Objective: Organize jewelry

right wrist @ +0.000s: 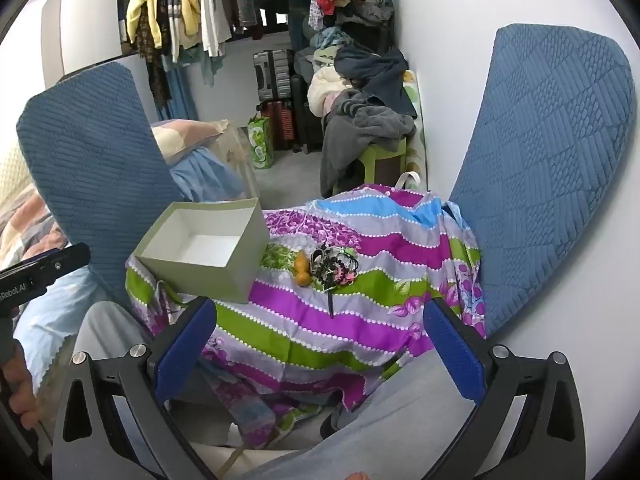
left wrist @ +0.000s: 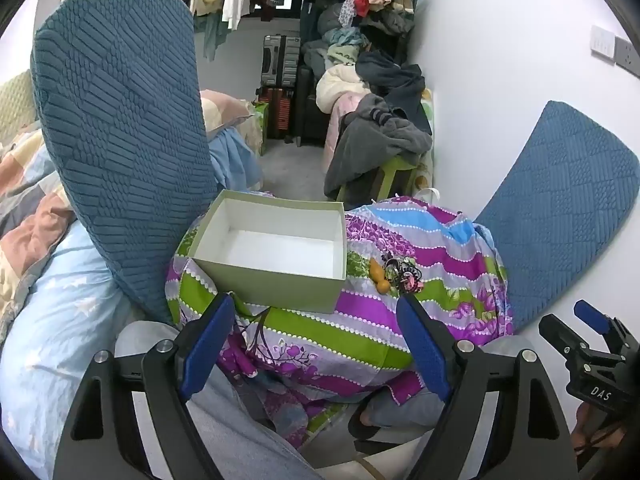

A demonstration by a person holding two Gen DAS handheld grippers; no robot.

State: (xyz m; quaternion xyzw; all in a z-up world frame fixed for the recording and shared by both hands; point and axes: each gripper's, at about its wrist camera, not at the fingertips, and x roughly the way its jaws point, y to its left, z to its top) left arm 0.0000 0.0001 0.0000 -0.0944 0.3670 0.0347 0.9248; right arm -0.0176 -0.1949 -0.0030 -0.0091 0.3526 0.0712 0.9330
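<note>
On desk [right wrist: 320, 320]: box [right wrist: 204, 256] empty, jewelry [right wrist: 334, 268] heaped just beside, likely for short transfers. Left claw [left wrist: 318, 344], right claw [right wrist: 320, 348] both wide, holding nothing.

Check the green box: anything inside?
The box looks empty: bare white floor and walls in both views. Its near wall hides the front strip of the floor. The jewelry pile sits outside on the cloth.
</note>
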